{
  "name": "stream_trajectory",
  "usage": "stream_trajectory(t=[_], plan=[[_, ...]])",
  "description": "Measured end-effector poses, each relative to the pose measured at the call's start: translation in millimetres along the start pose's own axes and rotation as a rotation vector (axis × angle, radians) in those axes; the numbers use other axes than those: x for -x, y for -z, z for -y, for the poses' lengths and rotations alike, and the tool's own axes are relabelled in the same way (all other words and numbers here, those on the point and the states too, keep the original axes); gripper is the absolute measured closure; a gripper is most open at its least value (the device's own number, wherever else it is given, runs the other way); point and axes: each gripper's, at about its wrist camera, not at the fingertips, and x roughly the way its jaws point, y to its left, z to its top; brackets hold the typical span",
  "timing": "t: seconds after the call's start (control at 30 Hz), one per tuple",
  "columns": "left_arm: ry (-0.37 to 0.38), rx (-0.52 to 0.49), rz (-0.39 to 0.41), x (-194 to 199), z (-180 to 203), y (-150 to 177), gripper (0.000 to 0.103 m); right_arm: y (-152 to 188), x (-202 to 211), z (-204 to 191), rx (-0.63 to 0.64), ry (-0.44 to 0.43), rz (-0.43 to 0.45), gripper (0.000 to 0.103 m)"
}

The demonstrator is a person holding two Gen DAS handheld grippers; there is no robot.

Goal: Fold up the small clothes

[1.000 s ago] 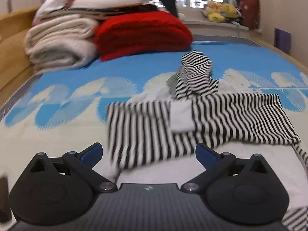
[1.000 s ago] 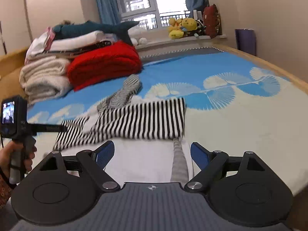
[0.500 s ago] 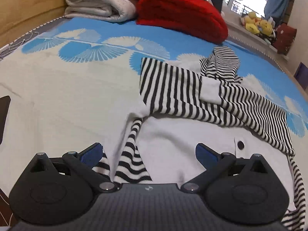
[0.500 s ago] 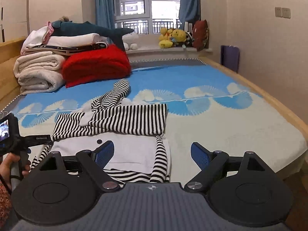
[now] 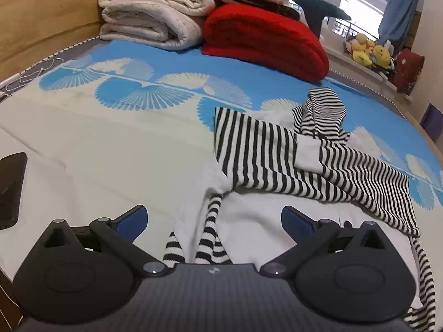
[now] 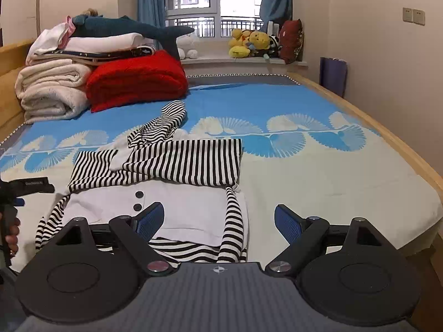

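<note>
A small hooded garment (image 6: 180, 163), black-and-white striped with a white front panel (image 6: 188, 207) and two black buttons, lies flat on the bed. Both striped sleeves are folded across its chest, and the hood (image 5: 324, 110) points toward the far blankets. My right gripper (image 6: 218, 220) is open just above the garment's near striped hem, and nothing is between its blue pads. My left gripper (image 5: 214, 218) is also open and empty over the garment's left edge, above a striped strip (image 5: 210, 232). In the right wrist view, the left gripper (image 6: 30, 186) and the hand holding it show at the left border.
Folded white blankets (image 6: 52, 88), a red blanket (image 6: 135, 83) and a shark plush (image 6: 130, 27) are stacked at the bed's far left. Soft toys (image 6: 252, 43) sit on the window sill. A wooden bed rail (image 6: 387, 138) runs along the right. A dark flat object (image 5: 11, 188) lies at the left edge.
Both grippers have drawn back from the garment, still open. The left one has shifted left and rolled. The right one has risen, so the whole garment and its lower hem now show.
</note>
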Motion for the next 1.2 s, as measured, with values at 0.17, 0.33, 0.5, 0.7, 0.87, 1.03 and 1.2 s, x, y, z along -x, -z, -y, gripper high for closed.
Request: stream_trajectory(t=[0.17,0.33,0.5,0.7,0.87,1.03,1.2], plan=[[0.004,-0.008,-0.023,-9.7,8.3,1.4,0.000,-1.3,-5.4,-1.3,0.003,0.000,-0.009,0.015],[0.002,-0.043,-0.020,-15.8,20.8,3.9,0.000,-1.0,-8.7,6.0,-0.007,0.003,-0.010,0.015],[-0.015,-0.050,-0.028,-24.9,26.2,5.0,0.000,-1.2,-17.3,16.2,-0.029,0.019,-0.024,0.015],[-0.025,-0.044,-0.033,-33.0,32.9,3.5,0.000,-5.2,-18.2,25.0,-0.029,0.037,-0.029,0.015],[-0.044,-0.066,-0.027,-31.5,32.0,3.5,0.000,-27.2,-15.7,28.2,0.005,0.048,0.004,0.015],[-0.073,-0.070,0.022,-20.6,17.2,-2.8,0.000,-52.5,-32.3,19.1,0.051,0.029,0.024,0.015],[-0.109,-0.112,0.089,-5.1,3.2,-17.7,0.000,-84.7,-70.6,-0.9,0.120,-0.032,0.011,0.015]])
